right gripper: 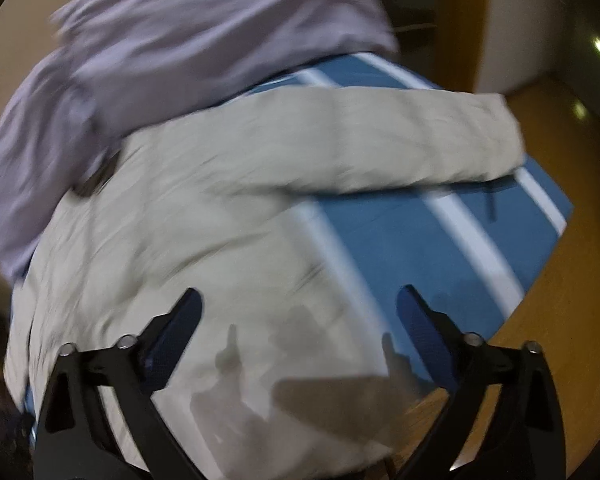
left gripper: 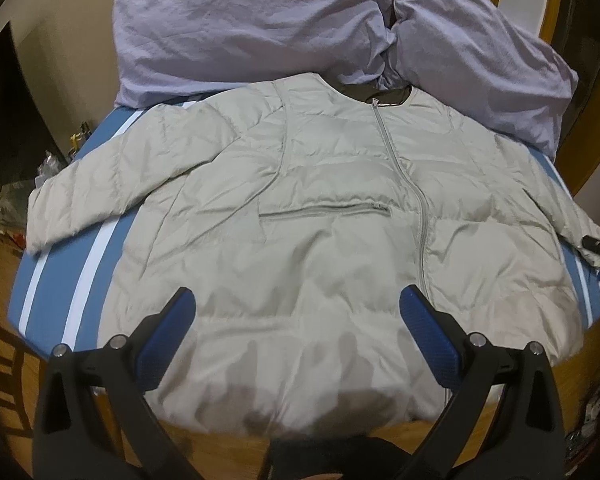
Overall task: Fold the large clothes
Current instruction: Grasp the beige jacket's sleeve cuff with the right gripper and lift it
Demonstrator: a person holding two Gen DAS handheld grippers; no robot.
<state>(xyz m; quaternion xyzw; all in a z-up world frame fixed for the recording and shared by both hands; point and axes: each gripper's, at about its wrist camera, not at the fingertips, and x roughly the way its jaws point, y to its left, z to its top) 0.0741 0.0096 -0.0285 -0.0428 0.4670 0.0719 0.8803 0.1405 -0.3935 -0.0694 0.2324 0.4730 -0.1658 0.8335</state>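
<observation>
A pale grey jacket [left gripper: 300, 208] lies spread face up across the middle of the left wrist view, zipped, its collar toward the top of the frame and its hem hanging over the near edge at the bottom. It rests on a blue mat [left gripper: 56, 288] with white stripes, which shows at the left and right edges of the frame. One sleeve [left gripper: 100, 184] stretches out to the left of the frame; the other runs to the right edge. A crumpled lilac blanket [left gripper: 260, 28] fills the top of the frame, touching the collar. The left gripper [left gripper: 298, 300] hovers over the lower front of the jacket, jaws wide apart and holding nothing. The right wrist view is blurred — the right gripper [right gripper: 300, 302] is likewise spread wide and empty, above the jacket's edge where cloth meets mat [right gripper: 400, 240]. There a sleeve [right gripper: 400, 136] reaches toward the upper right of the frame, and the blanket [right gripper: 180, 40] takes the upper left. Wooden floor [right gripper: 560, 320] shows at the lower right.
</observation>
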